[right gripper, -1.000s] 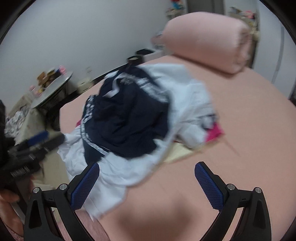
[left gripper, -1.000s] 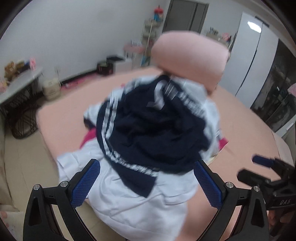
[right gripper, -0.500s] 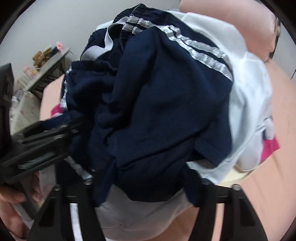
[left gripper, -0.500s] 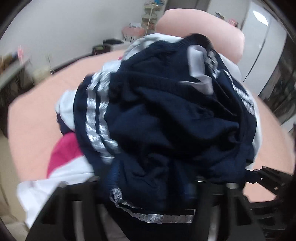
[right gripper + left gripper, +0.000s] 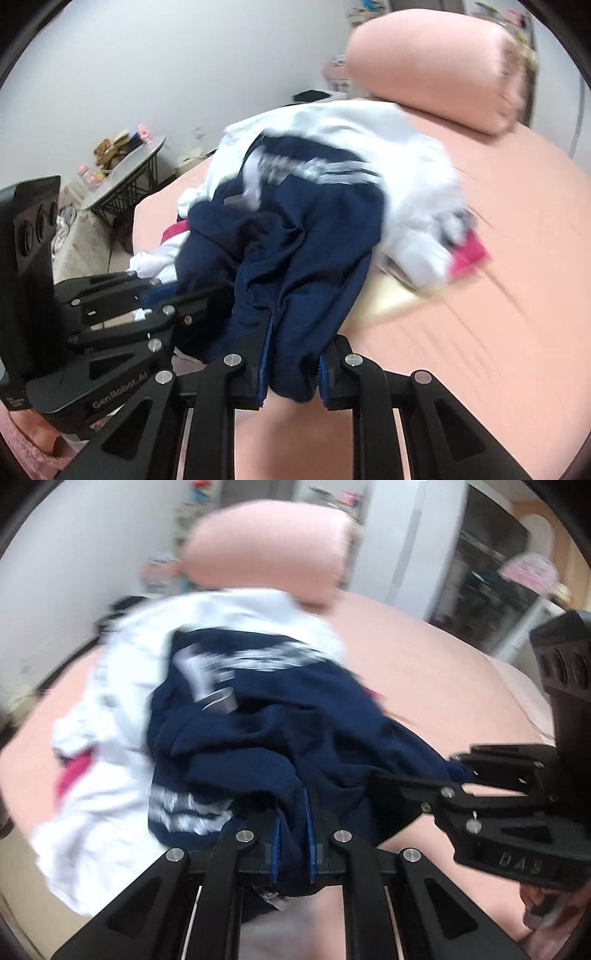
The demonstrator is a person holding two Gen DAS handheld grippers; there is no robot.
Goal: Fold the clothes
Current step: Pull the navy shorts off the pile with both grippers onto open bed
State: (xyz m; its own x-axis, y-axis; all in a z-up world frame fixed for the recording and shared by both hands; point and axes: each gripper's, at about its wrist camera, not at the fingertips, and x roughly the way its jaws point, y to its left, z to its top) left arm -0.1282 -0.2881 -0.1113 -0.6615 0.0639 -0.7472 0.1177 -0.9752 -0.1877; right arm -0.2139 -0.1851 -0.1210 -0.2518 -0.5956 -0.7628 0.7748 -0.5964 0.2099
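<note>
A navy garment with silver-white stripes (image 5: 280, 716) lies on top of a pile of clothes on the pink bed (image 5: 424, 672). My left gripper (image 5: 293, 823) is shut on its near edge. My right gripper (image 5: 291, 354) is shut on the same navy garment (image 5: 303, 229) a little to the right. Each gripper shows in the other's view, the right one (image 5: 491, 805) and the left one (image 5: 122, 306). A white garment (image 5: 110, 760) and a magenta piece (image 5: 469, 254) lie under the navy one.
A rolled pink quilt (image 5: 436, 62) lies at the head of the bed. A small table with clutter (image 5: 122, 166) stands by the wall on the left. A white wardrobe (image 5: 410, 542) and dark glass doors (image 5: 491, 583) are at the back right.
Both grippers went from open and short of the pile to shut on the navy garment's near edge. The views are blurred by motion; the garment now trails toward me.
</note>
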